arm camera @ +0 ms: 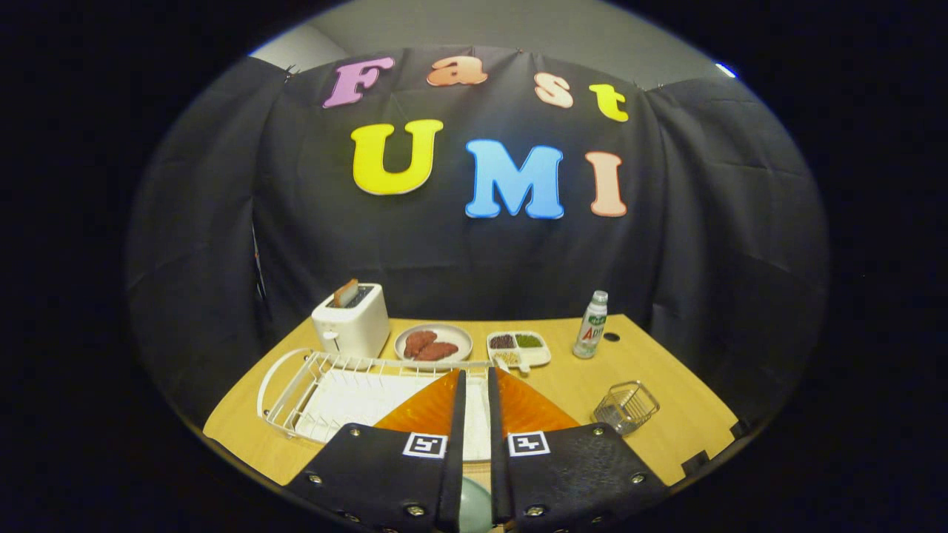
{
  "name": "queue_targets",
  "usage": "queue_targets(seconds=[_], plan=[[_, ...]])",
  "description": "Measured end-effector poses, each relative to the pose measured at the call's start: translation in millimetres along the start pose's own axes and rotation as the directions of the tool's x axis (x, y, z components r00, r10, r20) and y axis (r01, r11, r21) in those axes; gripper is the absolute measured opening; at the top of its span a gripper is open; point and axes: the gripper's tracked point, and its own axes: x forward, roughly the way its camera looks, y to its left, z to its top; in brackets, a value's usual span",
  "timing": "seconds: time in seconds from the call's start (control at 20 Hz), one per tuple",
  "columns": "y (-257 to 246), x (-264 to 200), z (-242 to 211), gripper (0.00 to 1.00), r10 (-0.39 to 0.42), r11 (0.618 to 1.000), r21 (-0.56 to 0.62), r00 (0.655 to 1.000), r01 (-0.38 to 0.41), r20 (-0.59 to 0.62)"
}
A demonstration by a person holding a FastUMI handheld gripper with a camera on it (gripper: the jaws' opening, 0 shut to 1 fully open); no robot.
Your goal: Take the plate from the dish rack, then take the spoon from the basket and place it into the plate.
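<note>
Gripper: the black two-finger gripper (474, 414) has its fingers drawn close together, only a narrow slot between them, and both press on the orange ribbed plate (529, 407), which stands on edge between them.
Plate: the translucent orange plate spreads out on either side of the fingers and appears lifted above the white wire dish rack (296, 385); I judge it clear of the rack's slots, though the fingers hide its lower rim.
Dish rack: it sits on the light wooden table (666, 385), just ahead of and to the left of the fingers, with a white drip tray inside and no other dishes visible.
Basket: a small silver wire basket (626, 406) stands to the right of the fingers, well apart from the rack; whether a spoon lies in it is too small to tell.
Beyond the rack: a white toaster (352, 322) with a slice in it, a grey plate of reddish food (433, 343), a white divided dish (518, 348) and a white bottle (591, 324).
Done: the plate seems taken from the rack.
Left: setting the plate down on the table, releasing it, fetching the spoon from the basket and placing it into the plate.
Caution: the plate is held by its thin edge and could pivot when lowered.
</note>
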Motion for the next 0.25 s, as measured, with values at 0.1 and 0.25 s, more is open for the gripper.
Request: queue_targets(seconds=[0.1,0.25], plan=[[-10.6,-0.9,39.6,0.16,-0.009,1.000,-0.015,0.996,0.010,0.088],[-21.1,-5.0,81.4,0.16,-0.028,0.999,-0.016,0.983,0.032,0.179]])
